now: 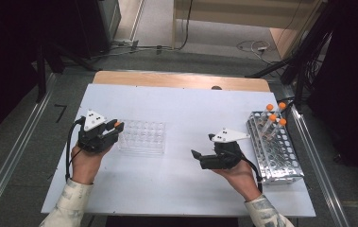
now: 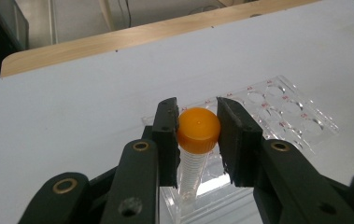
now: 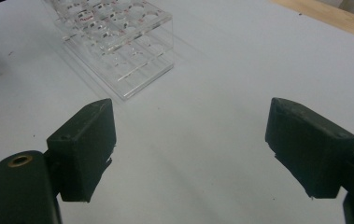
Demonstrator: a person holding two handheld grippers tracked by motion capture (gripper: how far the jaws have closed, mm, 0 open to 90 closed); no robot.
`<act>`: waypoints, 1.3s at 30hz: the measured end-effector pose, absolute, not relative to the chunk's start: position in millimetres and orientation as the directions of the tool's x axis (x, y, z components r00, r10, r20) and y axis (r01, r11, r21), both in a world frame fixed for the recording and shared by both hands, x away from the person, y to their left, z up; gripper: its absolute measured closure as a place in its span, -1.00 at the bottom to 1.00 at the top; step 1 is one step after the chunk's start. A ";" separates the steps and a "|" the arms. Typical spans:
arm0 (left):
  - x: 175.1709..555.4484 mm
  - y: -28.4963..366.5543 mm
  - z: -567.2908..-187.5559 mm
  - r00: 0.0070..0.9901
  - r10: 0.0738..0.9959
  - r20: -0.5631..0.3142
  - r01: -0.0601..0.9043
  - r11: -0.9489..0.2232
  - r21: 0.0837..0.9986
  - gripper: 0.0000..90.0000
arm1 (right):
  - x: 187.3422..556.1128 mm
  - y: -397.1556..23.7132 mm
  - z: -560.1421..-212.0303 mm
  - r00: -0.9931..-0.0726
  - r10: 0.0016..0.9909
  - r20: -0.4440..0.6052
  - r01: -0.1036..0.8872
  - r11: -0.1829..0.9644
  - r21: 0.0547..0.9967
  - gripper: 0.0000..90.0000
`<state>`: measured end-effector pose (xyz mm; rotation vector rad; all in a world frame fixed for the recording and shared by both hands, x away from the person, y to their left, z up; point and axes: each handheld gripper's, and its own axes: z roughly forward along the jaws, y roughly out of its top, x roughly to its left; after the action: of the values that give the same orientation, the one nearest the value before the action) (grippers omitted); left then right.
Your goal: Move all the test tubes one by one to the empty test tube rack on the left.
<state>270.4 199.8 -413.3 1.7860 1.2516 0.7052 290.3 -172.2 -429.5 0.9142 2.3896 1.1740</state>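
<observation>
Bare table between claws; clear rack, wire rack flank it.

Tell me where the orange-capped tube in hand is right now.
The orange-capped clear plastic tube is clamped in the left tool, at the table's left in the high view, over the left end of the clear acrylic rack.

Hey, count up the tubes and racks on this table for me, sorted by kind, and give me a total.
Orange-capped tubes: 5, of which 4 stand in the wire rack and 1 is in the left tongs
Clear plastic rack: 1
Metal wire rack: 1
Total: 7
</observation>
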 end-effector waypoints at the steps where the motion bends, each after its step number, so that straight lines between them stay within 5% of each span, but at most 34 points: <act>1: 270.5 199.1 -414.1 0.347 0.938 -0.011 0.477 -0.166 0.863 0.54 | 290.4 -172.6 -429.4 -0.742 0.670 -0.007 0.404 0.456 0.793 -0.67; 15: 272.4 202.0 -416.6 0.344 0.939 -0.031 0.494 -0.153 0.856 0.32 | 290.4 -173.0 -429.5 -0.740 0.672 -0.009 0.404 0.456 0.793 -0.67; 28: 274.7 205.0 -414.6 0.307 0.948 -0.081 0.508 -0.091 0.857 -0.61 | 289.2 -179.7 -424.3 -0.725 0.688 -0.006 0.399 0.428 0.811 -0.64; 39: 272.9 206.2 -412.5 0.302 0.949 -0.093 0.490 -0.071 0.869 -0.64 | 290.3 -220.7 -403.6 -0.630 0.777 -0.011 0.407 0.343 0.847 -0.64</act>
<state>272.9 206.2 -412.5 1.6993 1.3153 0.6628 290.3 -220.7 -403.6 1.0387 2.1972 1.2066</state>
